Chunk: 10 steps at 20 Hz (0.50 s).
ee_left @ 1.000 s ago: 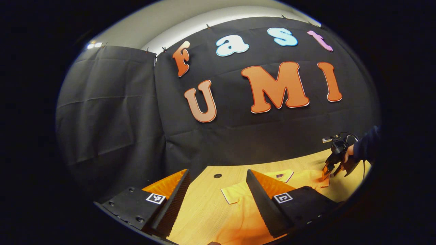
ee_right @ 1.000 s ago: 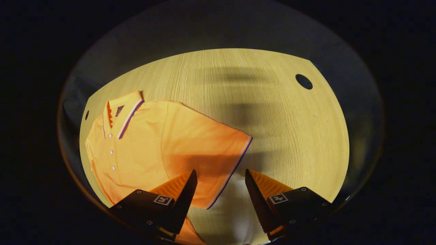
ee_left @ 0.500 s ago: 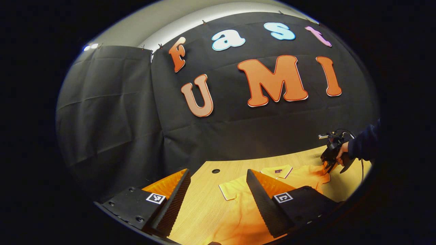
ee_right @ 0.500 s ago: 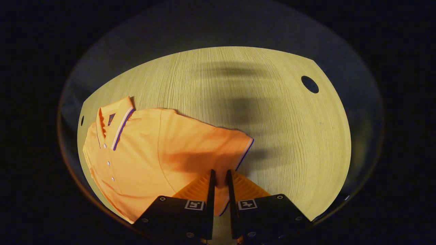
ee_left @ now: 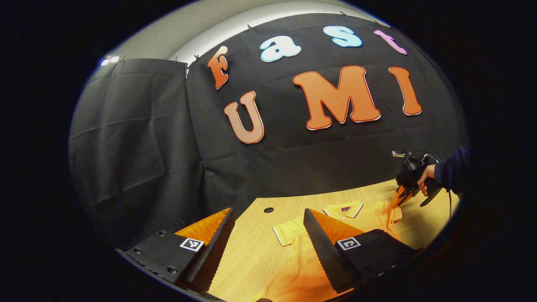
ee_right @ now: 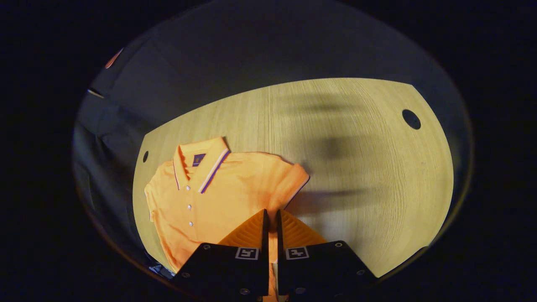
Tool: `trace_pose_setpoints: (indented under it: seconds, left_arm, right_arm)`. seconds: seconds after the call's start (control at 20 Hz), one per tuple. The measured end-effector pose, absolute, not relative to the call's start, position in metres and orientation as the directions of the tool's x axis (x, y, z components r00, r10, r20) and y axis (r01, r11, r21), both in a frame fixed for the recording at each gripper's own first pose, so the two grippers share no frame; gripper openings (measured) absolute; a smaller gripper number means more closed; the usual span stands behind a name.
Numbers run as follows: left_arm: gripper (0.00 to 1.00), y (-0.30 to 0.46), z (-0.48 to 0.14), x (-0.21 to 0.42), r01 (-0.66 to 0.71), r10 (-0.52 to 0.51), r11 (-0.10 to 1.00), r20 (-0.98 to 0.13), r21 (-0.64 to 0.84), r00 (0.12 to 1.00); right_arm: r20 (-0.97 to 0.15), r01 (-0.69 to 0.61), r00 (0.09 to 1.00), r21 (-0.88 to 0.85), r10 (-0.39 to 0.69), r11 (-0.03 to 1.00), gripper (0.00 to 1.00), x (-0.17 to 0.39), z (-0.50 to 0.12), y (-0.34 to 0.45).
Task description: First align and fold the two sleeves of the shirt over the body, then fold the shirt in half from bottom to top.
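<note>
Wooden table (ee_right: 369,167) is carrying the shirt (ee_right: 218,197), lying face up at nine o'clock of my right gripper (ee_right: 270,218).

I am pinching one sleeve (ee_right: 289,184) in my right gripper, both fingers closed on the cloth and lifting it off the table toward the body. My left gripper (ee_left: 268,235) is hanging spread and empty above the shirt's lower part, with the other sleeve (ee_left: 285,235) lying flat at twelve o'clock of it. I judge the first sleeve fold just starting; the second sleeve and the bottom-to-top fold are waiting. My fingers are hiding the hem.
</note>
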<state>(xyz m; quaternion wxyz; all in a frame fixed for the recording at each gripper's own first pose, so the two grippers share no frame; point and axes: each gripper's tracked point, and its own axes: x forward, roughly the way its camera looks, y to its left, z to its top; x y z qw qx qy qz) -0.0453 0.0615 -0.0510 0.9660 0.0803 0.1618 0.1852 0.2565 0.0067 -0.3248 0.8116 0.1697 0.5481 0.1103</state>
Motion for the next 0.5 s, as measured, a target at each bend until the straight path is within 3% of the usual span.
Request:
trace_pose_setpoints:
  seconds: [0.35, 0.4, 0.5]
  left_arm:
    - [0.99, 0.066, -0.054, -0.049, -0.336, 0.397, 0.912, -0.299, 0.236, 0.868]
    - [0.99, 0.067, -0.055, -0.051, -0.337, 0.400, 0.910, -0.301, 0.241, 0.865]
    - [0.99, 0.070, -0.055, -0.050, -0.344, 0.407, 0.908, -0.303, 0.240, 0.862]
  right_arm:
    - [-0.783, -0.078, 0.372, 0.509, 0.498, 0.857, 0.09, 0.260, -0.282, 0.075]
    - [-0.768, -0.089, 0.363, 0.536, 0.528, 0.840, 0.12, 0.259, -0.278, 0.085]
    - [-0.745, -0.112, 0.354, 0.567, 0.566, 0.816, 0.28, 0.255, -0.272, 0.099]
